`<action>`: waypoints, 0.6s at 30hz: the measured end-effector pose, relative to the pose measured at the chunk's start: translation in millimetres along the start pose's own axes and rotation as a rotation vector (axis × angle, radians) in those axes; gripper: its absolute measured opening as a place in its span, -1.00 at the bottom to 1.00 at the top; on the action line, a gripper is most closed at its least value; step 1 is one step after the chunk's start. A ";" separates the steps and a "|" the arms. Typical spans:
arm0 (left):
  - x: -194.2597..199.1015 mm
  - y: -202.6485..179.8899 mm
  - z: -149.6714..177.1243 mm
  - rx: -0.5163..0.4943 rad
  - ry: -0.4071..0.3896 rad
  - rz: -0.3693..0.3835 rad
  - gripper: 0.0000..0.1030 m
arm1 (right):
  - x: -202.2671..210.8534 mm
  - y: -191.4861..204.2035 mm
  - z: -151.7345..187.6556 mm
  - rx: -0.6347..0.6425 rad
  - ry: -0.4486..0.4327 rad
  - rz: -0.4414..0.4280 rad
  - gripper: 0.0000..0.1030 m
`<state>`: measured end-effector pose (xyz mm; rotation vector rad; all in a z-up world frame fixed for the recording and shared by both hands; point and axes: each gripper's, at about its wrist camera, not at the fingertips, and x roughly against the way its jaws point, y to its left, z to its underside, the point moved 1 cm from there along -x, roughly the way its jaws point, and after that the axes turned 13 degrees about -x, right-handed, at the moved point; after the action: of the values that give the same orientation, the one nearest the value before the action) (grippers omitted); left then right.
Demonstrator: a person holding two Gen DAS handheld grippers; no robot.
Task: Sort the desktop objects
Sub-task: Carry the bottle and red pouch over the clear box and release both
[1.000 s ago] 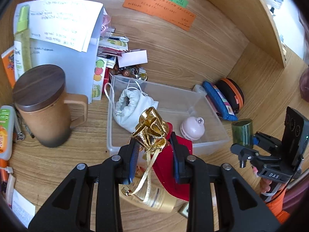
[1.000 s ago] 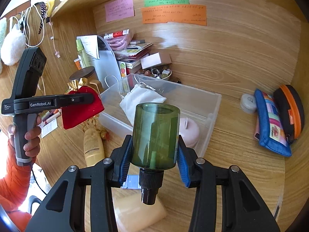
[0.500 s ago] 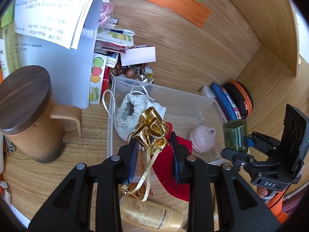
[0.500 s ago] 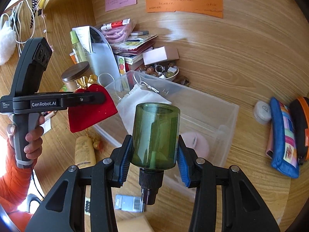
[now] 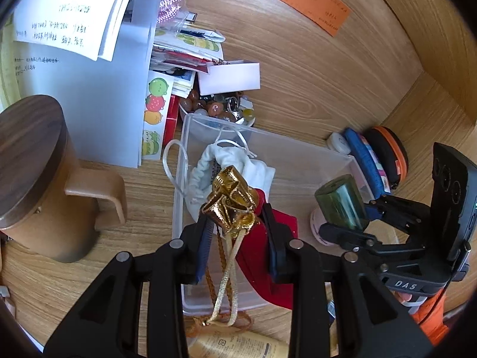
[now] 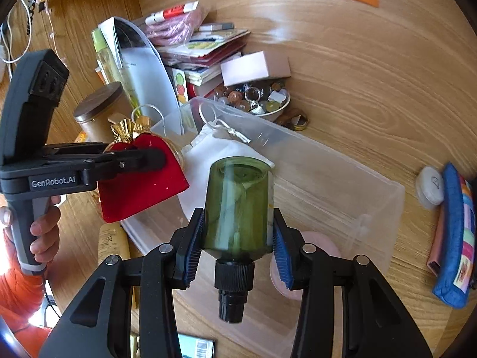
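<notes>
My left gripper (image 5: 235, 232) is shut on a red velvet pouch (image 5: 268, 256) with a gold top and gold cords, held over the near left part of a clear plastic bin (image 5: 301, 152). It also shows in the right wrist view (image 6: 140, 161), with the pouch (image 6: 140, 185) above the bin's left rim. My right gripper (image 6: 238, 235) is shut on a green bottle (image 6: 238, 203) with a black cap, held over the bin (image 6: 342, 161). The bottle shows in the left wrist view (image 5: 340, 203). A white drawstring bag (image 5: 229, 161) and a pink round object (image 6: 325, 247) lie in the bin.
A brown mug with a dark wooden lid (image 5: 35, 179) stands left of the bin. A paper holder (image 5: 89, 83), stacked booklets and a bowl of beads (image 6: 256, 101) stand behind it. A blue pouch (image 6: 456, 232), an orange-edged case (image 5: 387, 155) and a white disc (image 6: 429, 185) lie right. A yellow tube (image 6: 113, 244) lies in front.
Both grippers have moved forward over the bin. The red pouch and the green bottle now hang above its inside, and the mug and paper holder loom closer at the left.
</notes>
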<state>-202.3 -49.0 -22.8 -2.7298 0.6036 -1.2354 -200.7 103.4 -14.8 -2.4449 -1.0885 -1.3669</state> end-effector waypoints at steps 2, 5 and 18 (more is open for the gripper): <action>-0.9 -2.3 -0.8 -0.005 0.000 -0.023 -0.37 | -5.1 0.6 -1.5 0.005 0.013 0.000 -0.25; -2.1 -8.9 -1.4 -0.030 0.006 -0.076 -0.33 | -11.5 2.8 -3.8 0.016 0.027 0.006 -0.26; -7.8 -29.0 0.2 -0.099 0.025 -0.142 0.17 | -32.5 12.9 -4.2 0.050 0.074 0.030 -0.26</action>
<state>-197.6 -19.4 -21.7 -2.8876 0.4936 -1.3057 -205.9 75.0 -35.2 -2.3464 -1.0511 -1.3925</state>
